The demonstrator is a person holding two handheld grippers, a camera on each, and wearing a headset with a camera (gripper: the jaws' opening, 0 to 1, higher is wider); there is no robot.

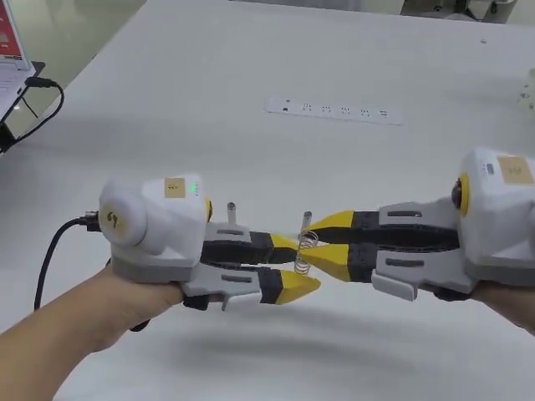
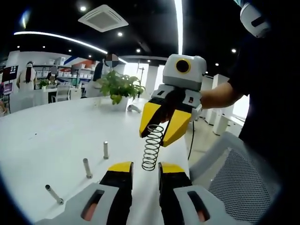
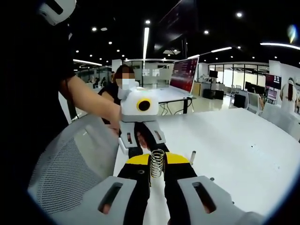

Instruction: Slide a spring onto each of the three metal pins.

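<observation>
The right gripper [image 3: 158,160] is clamping the spring [image 3: 157,164] between its yellow jaw tips and holding it above the white table [image 1: 251,67]. The left gripper [image 2: 147,168] is facing it tip to tip with its jaws narrowly parted. The spring's free end is hanging at that gap; contact there cannot be determined. The three metal pins [image 2: 87,168] are standing upright on the table, in a row just beside the left gripper.
</observation>
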